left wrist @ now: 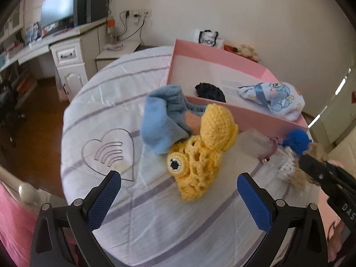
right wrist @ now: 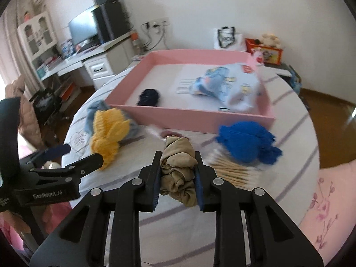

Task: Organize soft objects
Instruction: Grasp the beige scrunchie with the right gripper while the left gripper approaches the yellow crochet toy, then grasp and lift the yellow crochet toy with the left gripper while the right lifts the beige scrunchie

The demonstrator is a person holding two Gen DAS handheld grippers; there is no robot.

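Observation:
My right gripper (right wrist: 178, 156) is shut on a bunched beige cloth (right wrist: 178, 173), held just above the bed. A blue crochet piece (right wrist: 247, 142) lies to its right on a bundle of cotton swabs (right wrist: 233, 173). A pink box (right wrist: 193, 115) stands behind them, holding a dark navy piece (right wrist: 149, 98) and a printed pale-blue pouch (right wrist: 227, 86). My left gripper (left wrist: 179, 179) is open, just short of a yellow crochet toy (left wrist: 200, 155). That toy leans on a light-blue fleece cloth (left wrist: 160, 120) by the pink box (left wrist: 255, 118). The right gripper (left wrist: 311, 166) with its cloth shows at the edge of the left wrist view.
The bed cover (left wrist: 106, 151) is white with purple stripes and a heart print. A clear pouch (left wrist: 260, 142) lies by the box's front wall. A floral pink pillow (right wrist: 329, 200) is at the right. A desk with a monitor (left wrist: 57, 9) and wooden floor lie beyond the bed.

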